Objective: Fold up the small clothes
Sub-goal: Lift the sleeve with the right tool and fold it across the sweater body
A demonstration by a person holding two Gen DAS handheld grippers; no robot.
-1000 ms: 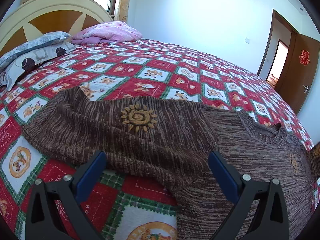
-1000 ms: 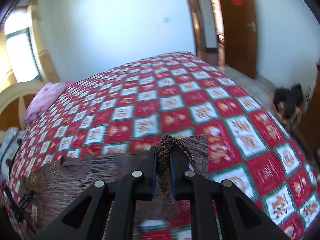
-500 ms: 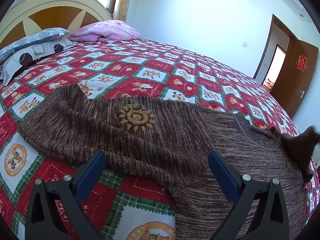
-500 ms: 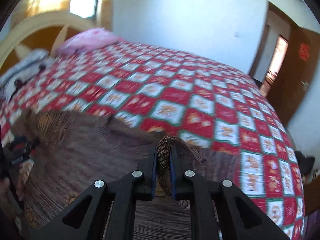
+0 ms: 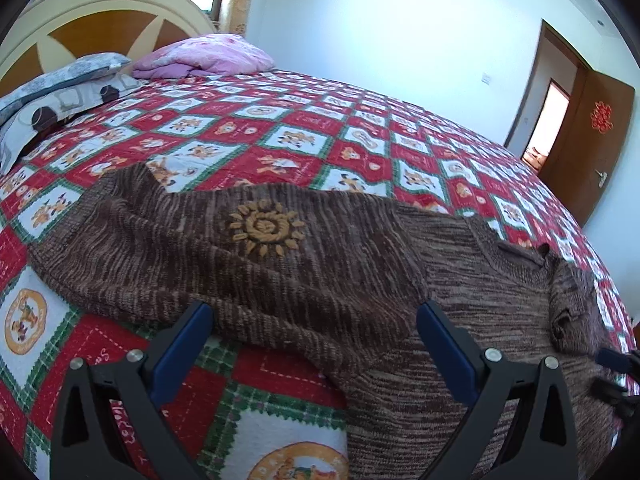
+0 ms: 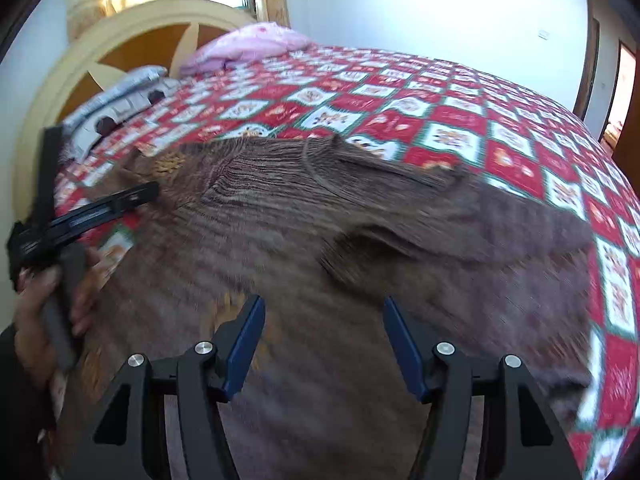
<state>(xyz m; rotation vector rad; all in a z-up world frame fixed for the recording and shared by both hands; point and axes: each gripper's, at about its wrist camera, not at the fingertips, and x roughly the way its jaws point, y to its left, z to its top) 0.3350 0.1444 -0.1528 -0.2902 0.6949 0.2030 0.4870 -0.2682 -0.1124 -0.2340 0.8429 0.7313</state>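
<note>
Sweater [image 5: 460,300] lies flat, collar away, under left gripper [image 5: 314,340] and right gripper [image 6: 324,340], fingers spread, empty.

One brown knitted sweater [image 5: 320,280]; one red patchwork quilt [image 5: 360,128]; one pink folded blanket [image 5: 208,58]; two grey patterned pillows [image 5: 60,96]; two black grippers with blue pads [image 5: 312,328].

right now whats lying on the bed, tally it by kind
brown knit sweater: 1
patterned grey pillows: 2, stacked
pink folded blanket: 1
total: 4, all on the red patchwork quilt
</note>
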